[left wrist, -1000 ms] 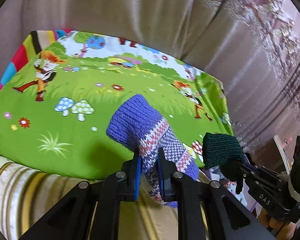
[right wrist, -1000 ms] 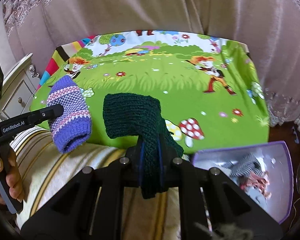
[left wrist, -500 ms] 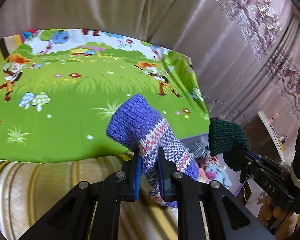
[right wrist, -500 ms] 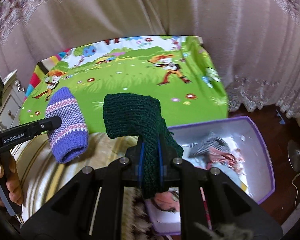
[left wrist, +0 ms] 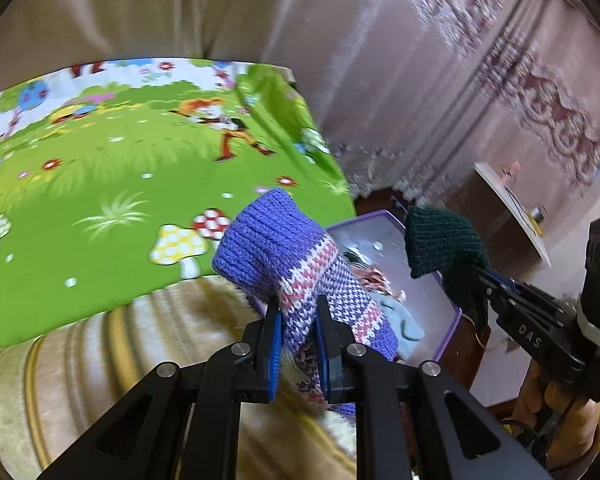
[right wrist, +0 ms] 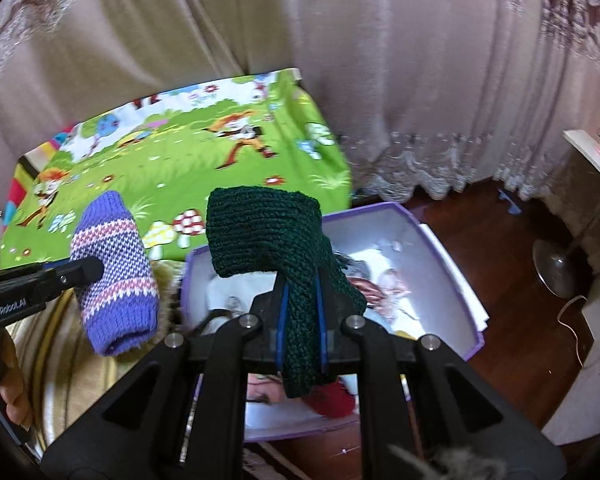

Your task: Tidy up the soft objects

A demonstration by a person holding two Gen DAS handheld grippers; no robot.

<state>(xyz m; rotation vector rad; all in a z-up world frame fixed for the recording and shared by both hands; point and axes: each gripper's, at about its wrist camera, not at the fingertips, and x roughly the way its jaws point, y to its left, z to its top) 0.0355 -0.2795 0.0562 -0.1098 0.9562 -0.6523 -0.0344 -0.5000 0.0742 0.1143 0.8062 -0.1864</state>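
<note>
Left wrist view: left tool is clamped on the purple knit sleeve, which sticks up and away from the pads with its ribbed cuff at the far end; the tail hangs down behind the jaws.
Bin from here: purple storage bin sits past and to the right of the sleeve, down on the floor beside the striped sofa arm. Only its far corner and a slice of the inside show, with a pale blue soft thing in there.
Other hand from here: right tool comes in from the right, closed on the dark green knit piece, and it looks like it hangs right over the bin's far side.
Right wrist view: right tool is pinched shut on the green knit, long axis running up from the jaws, a short end dangling below.
Bin from here: nearly the whole purple bin shows, directly below and ahead of the tool, with mixed soft stuff inside incl. something red near the front.
Key relation: my read is the green piece is nearer the bin, basically above it, so the right hand just needs to let go. The purple sleeve in the left tool hangs over the sofa arm, left of the bin's rim, so it has to travel right first.
Background: green cartoon play mat behind, nothing on it.
</note>
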